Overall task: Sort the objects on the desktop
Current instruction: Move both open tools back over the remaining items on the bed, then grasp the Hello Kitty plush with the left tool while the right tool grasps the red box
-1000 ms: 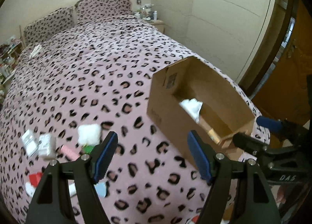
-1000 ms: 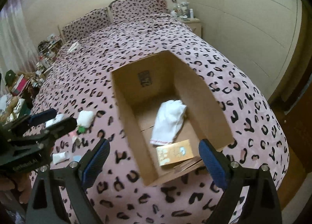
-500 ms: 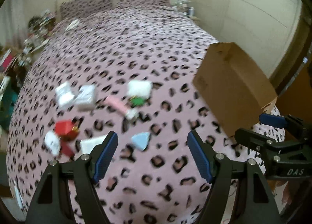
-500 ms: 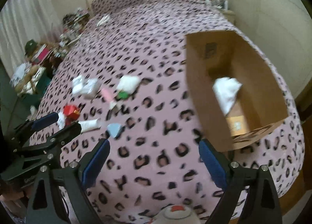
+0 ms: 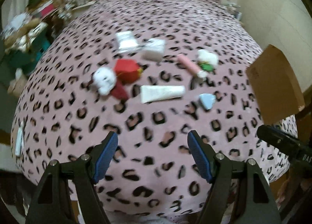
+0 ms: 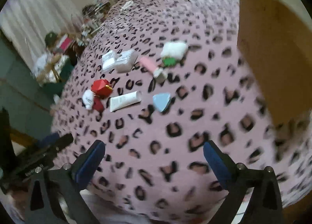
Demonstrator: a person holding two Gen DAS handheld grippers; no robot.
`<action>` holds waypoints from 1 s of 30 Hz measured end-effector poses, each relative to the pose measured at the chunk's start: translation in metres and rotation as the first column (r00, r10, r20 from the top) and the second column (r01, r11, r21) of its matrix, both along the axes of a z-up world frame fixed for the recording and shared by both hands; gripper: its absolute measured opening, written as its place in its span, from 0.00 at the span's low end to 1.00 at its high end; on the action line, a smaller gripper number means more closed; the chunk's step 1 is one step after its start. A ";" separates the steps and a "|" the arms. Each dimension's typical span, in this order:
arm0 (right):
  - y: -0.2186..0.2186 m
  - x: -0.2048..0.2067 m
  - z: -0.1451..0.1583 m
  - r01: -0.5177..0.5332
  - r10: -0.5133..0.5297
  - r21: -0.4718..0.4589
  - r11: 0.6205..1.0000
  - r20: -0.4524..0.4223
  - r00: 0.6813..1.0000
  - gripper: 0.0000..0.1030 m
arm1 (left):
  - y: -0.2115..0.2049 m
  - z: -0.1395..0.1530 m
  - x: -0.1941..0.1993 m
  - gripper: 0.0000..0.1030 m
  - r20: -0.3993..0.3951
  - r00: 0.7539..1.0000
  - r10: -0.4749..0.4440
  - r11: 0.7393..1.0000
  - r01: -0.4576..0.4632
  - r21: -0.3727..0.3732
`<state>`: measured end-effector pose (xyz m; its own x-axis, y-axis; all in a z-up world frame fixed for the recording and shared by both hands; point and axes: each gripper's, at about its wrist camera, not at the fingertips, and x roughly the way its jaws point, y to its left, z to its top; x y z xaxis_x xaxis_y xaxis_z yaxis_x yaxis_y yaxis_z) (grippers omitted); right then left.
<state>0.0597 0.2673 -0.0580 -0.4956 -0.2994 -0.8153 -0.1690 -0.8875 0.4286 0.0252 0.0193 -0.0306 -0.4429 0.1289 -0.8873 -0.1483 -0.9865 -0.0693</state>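
Leopard-print bedspread (image 5: 156, 126) is strewn with a white tube (image 5: 162, 93) and red box (image 5: 126, 70); left gripper (image 5: 153, 155) is held open and empty, right gripper (image 6: 154, 162) is opening, nothing gripped.

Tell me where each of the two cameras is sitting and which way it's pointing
Left wrist: on the left gripper, angled down at the bed; own open fingers and the right gripper's tip show.
Right wrist: on the right gripper, jaws opening, empty; left gripper's tip shows.
Shared: white tube, cardboard box.
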 end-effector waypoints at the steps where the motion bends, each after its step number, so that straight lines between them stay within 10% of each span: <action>1: -0.002 -0.001 -0.007 0.006 -0.006 -0.026 1.000 0.017 1.000 1.00 | -0.007 -0.003 0.001 0.73 0.005 1.000 0.014 1.000 -0.014 -0.001; 13: -0.053 -0.023 -0.016 0.026 -0.029 0.254 0.967 0.009 1.000 1.00 | -0.063 -0.015 0.001 0.73 0.015 0.993 0.119 0.993 -0.119 0.017; 30: -0.131 -0.135 -0.009 -0.150 0.192 0.294 0.944 -0.120 0.974 1.00 | -0.098 -0.076 -0.107 0.73 0.072 0.962 0.264 0.959 -0.270 0.081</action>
<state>-0.0752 0.1359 -0.0674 -0.5759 -0.1587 -0.8019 0.0413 -0.9854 0.1653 -0.0821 -0.0788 -0.1062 -0.4184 0.0931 -0.9035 0.1270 -0.9790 -0.1597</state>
